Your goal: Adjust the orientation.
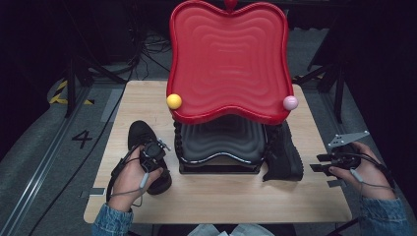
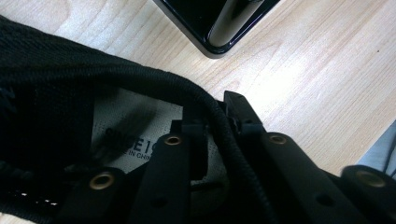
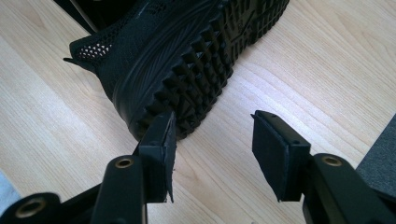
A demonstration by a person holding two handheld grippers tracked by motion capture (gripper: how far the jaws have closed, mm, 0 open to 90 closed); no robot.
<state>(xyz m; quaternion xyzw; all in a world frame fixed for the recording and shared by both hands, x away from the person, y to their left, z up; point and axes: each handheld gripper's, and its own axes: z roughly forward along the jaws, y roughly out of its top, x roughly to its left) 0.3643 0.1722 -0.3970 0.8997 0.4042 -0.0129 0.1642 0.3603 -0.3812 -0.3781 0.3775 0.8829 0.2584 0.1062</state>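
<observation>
Shoes are what we are handling: one black shoe (image 1: 147, 147) lies at the table's left front, and its padded collar (image 2: 196, 100) sits clamped between the jaws of our left gripper (image 1: 153, 153), one jaw inside against the pale insole, the other outside. The second black shoe (image 1: 284, 152) lies on its side at the right, just beside the black rack (image 1: 221, 147), its lugged sole (image 3: 205, 60) turned toward our right gripper (image 3: 212, 140), whose jaws stand apart and empty near the heel. To do this well, we judge, we should keep the left grip firm on the collar so the soft rim does not slip, and bring the right jaws around the heel edge rather than the sole. Above the rack a red wavy tray (image 1: 228, 59) carries a yellow ball (image 1: 174, 101) and a pink ball (image 1: 290, 103). Underneath is a light wooden table (image 1: 221, 196), on grey floor in a dark room with cables.
</observation>
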